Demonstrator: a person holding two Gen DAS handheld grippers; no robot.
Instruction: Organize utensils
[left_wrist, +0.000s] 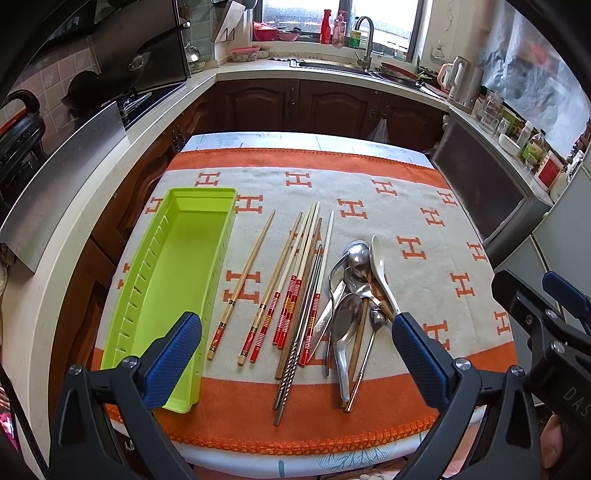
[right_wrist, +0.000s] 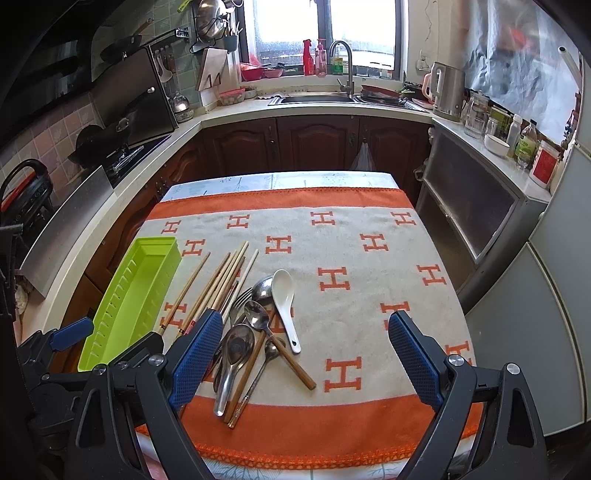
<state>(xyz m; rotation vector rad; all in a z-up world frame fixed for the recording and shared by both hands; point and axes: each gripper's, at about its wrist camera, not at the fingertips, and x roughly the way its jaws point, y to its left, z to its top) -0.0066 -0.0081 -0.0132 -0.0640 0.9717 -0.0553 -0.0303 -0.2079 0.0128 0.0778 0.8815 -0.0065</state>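
Note:
A long lime-green utensil tray (left_wrist: 173, 280) lies empty at the table's left; it also shows in the right wrist view (right_wrist: 129, 302). Beside it lie several chopsticks (left_wrist: 291, 291), wooden, red-banded and metal, which also show in the right wrist view (right_wrist: 221, 280). Right of them is a heap of metal spoons (left_wrist: 345, 321), a fork and a white ceramic spoon (left_wrist: 384, 273); the right wrist view shows the metal spoons (right_wrist: 240, 347) and the white spoon (right_wrist: 284, 302). My left gripper (left_wrist: 295, 354) is open above the near ends of the chopsticks. My right gripper (right_wrist: 306, 354) is open over the spoon heap's right side, holding nothing.
The table wears an orange and cream towel with H marks (right_wrist: 369, 266). Kitchen counters ring it: stove and pans at left (right_wrist: 110, 140), sink at back (right_wrist: 317, 98), kettle and bottles at right (right_wrist: 447, 92). The right gripper's body shows at the left wrist view's right edge (left_wrist: 554, 332).

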